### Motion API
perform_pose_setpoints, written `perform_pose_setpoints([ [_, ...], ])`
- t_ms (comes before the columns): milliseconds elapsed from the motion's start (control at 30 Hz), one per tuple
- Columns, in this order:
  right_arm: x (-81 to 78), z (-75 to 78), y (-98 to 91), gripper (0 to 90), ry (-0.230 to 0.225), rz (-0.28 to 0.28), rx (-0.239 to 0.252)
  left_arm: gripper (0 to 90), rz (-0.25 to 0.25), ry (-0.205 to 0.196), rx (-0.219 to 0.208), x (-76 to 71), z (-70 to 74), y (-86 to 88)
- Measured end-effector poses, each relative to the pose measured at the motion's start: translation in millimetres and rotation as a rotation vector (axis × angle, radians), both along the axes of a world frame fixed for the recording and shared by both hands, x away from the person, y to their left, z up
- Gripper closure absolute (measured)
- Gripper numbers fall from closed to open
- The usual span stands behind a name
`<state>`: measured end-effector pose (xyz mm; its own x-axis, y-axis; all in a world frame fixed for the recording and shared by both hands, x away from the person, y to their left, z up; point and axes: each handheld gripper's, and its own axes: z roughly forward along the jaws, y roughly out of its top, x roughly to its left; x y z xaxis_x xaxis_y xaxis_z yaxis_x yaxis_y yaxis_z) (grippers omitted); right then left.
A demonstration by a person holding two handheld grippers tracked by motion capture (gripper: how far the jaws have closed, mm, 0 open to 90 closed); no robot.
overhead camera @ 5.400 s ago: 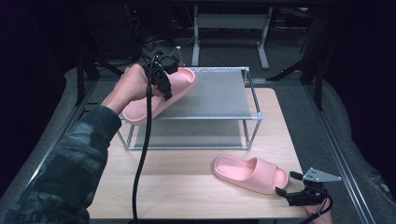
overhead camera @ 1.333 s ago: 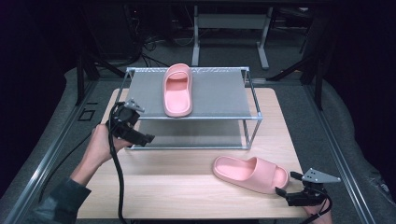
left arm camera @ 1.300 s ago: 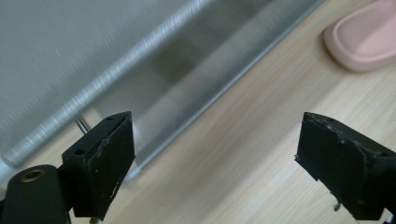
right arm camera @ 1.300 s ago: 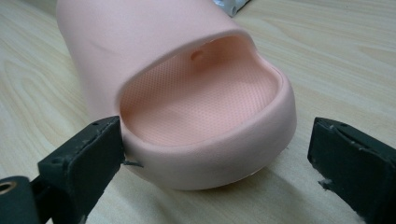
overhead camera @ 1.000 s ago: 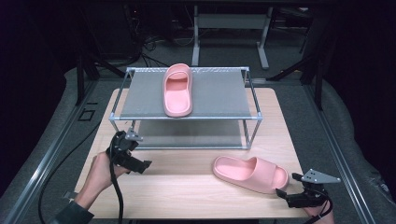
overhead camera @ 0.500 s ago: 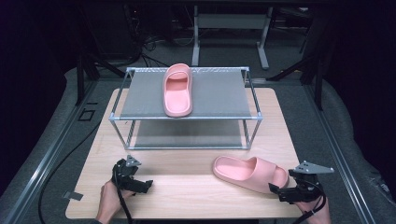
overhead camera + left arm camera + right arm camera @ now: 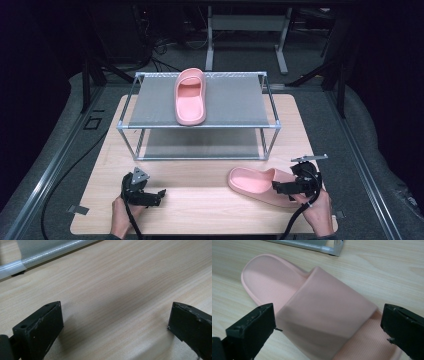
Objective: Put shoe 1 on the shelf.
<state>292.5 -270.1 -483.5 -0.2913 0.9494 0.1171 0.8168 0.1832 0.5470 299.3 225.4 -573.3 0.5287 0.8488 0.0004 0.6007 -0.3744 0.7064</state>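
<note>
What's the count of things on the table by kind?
Pink slippers: 2, one on the rack top, one on the table between the right gripper's open jaws
Metal racks: 1
Grippers: 2, with the left gripper open over bare wood
Total: 5

Each hand holds a black gripper: the left gripper (image 7: 161, 192) and right gripper (image 7: 274, 188) both have 2 blocky, scuffed black jaws, a grey 3-cornered plate on top, and a black cable trailing behind.
</note>
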Motion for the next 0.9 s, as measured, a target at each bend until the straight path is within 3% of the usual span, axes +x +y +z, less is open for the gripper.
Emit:
perform_pose_setpoints([
  [67,7.4,-1.7,2.8,0.0,0.013,-0.003,0.021,0.0,0.011,-0.001,-0.003,0.1,-0.1,-1.0],
  [200,20.3,-9.2,13.2,0.0,0.031,-0.019,0.013,0.0,0.011,-0.002,-0.004,0.1,-0.2,-1.1],
  [300,25.8,-10.3,17.5,1.5,0.039,-0.029,-0.007,0.0,0.012,-0.001,-0.004,0.0,-0.2,-1.1],
  [400,27.1,-9.6,21.2,14.2,0.021,-0.054,-0.074,0.0,0.012,-0.001,-0.004,0.1,-0.2,-1.0],
  [433,27.2,-9.2,20.4,14.7,0.024,-0.057,-0.085,0.0,0.013,-0.002,-0.004,0.0,-0.2,-1.1],
  [500,27.6,-9.7,17.3,15.4,0.025,-0.046,-0.07,0.0,0.013,-0.002,-0.004,0.0,-0.2,-1.0],
  [667,26.7,-8.8,20.5,16.5,0.027,-0.026,-0.105,0.0,0.014,-0.002,-0.003,-0.1,-0.2,-1.0],
  [900,19.5,-9.1,22.9,18.0,0.017,0.053,-0.074,0.0,0.014,-0.001,-0.003,-0.1,-0.2,-1.0],
])
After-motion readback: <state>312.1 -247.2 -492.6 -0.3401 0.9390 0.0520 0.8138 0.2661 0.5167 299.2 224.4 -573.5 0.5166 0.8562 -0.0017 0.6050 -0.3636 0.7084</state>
